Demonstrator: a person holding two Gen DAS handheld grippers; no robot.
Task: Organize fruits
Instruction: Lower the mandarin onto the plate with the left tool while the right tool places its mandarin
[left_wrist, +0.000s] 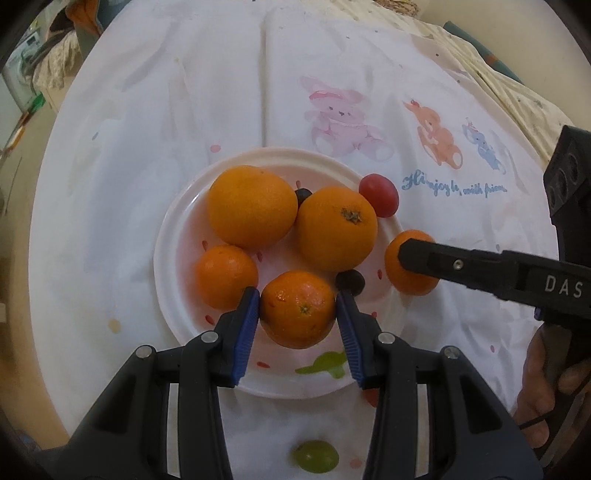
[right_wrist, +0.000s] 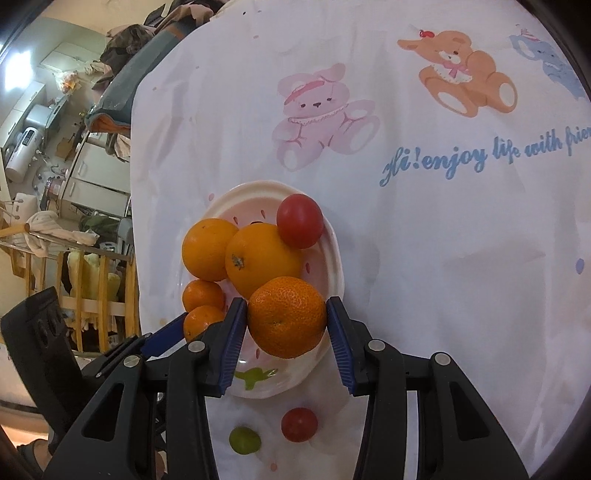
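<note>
Left wrist view
Grip: your left gripper (left_wrist: 298, 308) is clamped on a mandarin (left_wrist: 297, 309), a blue pad pressed on each side.
Where: it hangs over the near part of the plate (left_wrist: 170, 236), between a smaller mandarin (left_wrist: 226, 277) on the left and a dark grape (left_wrist: 351, 281) on the right.
Tip: lower it into that near gap; the two big oranges (left_wrist: 253, 206) fill the far half.
Watch: don't nudge the dark grape off.

Right wrist view
Grip: your right gripper (right_wrist: 286, 319) is clamped on a second mandarin (right_wrist: 286, 316).
Where: over the near right rim of the plate, just in front of a big orange.
Tip: bring it inward before letting go, since it looks likely to roll off that edge.
Still loose: a red tomato (right_wrist: 299, 424) and a green grape (right_wrist: 244, 440) lie near you on the cloth (right_wrist: 443, 258).
</note>
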